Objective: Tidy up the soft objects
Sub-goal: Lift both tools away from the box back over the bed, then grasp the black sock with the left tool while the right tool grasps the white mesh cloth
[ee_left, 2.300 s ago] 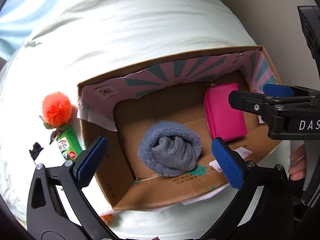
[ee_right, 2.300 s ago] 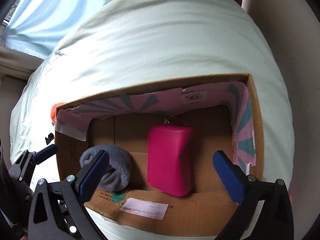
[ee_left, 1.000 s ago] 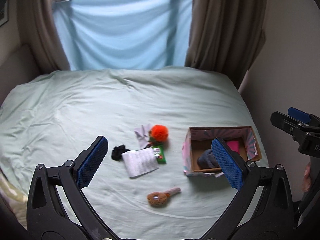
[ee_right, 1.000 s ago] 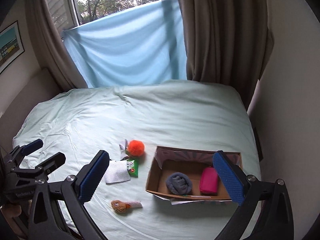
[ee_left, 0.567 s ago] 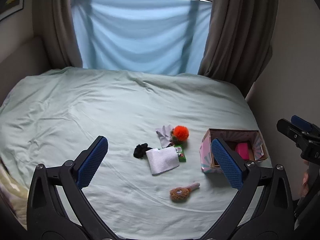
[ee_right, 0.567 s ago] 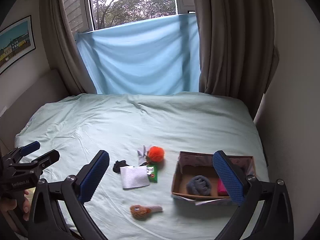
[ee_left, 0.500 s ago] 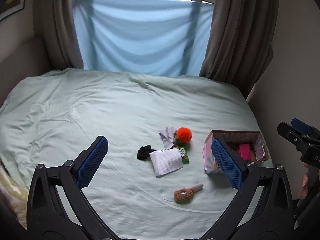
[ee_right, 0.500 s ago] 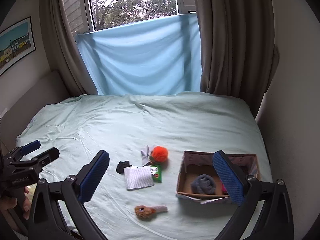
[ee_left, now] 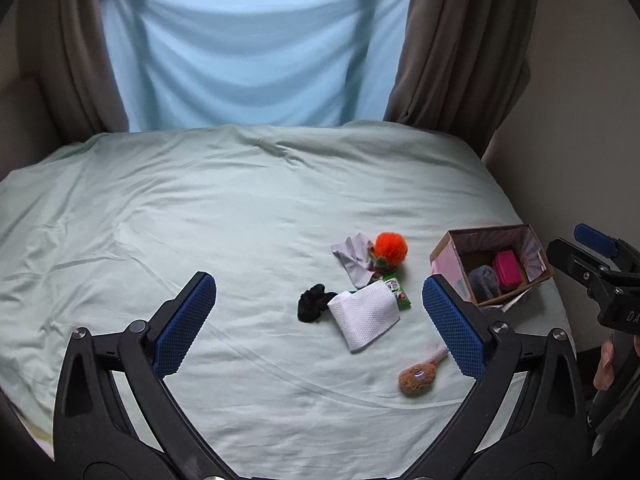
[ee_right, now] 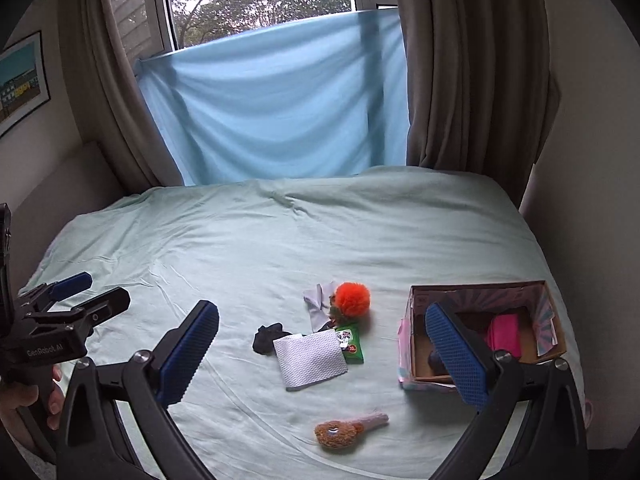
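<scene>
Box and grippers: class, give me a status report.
Left gripper and right gripper: jaws open, empty. Box holds grey roll, pink pouch. Pom-pom, cloth, toy loose. Nothing blocking.

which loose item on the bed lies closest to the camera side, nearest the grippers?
The brown fuzzy toy with the pink handle, alone at the near edge. The white mesh pouch, black scrunchie and orange pompom all lie farther back.

Soft, even daylight from the window point(ee_right: 260, 4) behind the blue sheet point(ee_right: 272, 108); dim room corners. Faint, diffuse shadows under objects on the bed point(ee_left: 200, 208). No glare. Strong fisheye bending with black vignette at frame edges. Sharp focus centrally, slight softness toward the rim.
</scene>
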The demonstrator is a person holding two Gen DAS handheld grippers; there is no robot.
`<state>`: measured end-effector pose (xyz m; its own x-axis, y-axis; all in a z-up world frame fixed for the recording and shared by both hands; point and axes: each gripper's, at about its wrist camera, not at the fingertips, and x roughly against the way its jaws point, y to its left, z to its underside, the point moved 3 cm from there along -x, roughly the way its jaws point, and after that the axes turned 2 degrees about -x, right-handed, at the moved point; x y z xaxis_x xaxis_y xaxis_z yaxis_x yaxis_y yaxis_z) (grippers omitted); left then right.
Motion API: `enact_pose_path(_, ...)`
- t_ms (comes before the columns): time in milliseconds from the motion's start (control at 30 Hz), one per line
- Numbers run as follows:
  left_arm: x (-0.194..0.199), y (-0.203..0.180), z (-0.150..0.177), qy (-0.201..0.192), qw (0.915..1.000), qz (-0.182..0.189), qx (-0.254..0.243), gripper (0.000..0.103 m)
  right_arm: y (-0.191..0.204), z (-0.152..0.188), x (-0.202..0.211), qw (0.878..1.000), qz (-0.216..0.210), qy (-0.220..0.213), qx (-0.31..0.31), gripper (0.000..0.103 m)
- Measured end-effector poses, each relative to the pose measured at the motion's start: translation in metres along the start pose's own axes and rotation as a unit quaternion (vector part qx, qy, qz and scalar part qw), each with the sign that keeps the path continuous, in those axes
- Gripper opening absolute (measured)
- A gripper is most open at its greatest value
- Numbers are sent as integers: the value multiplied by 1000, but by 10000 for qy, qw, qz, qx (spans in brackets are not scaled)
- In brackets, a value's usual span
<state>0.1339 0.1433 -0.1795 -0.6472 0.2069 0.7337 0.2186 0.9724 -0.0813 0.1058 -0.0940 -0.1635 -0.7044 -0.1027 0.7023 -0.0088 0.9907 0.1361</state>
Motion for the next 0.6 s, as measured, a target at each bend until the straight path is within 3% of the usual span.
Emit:
enact_pose_path(300,-100,29,24,289,9976,310,-541,103,21,39,-79,9998,85,193,65,103)
enact_pose_path(600,-222,30,75,931,9890,660,-937,101,23,108,-182,9961,218,852,-25,103)
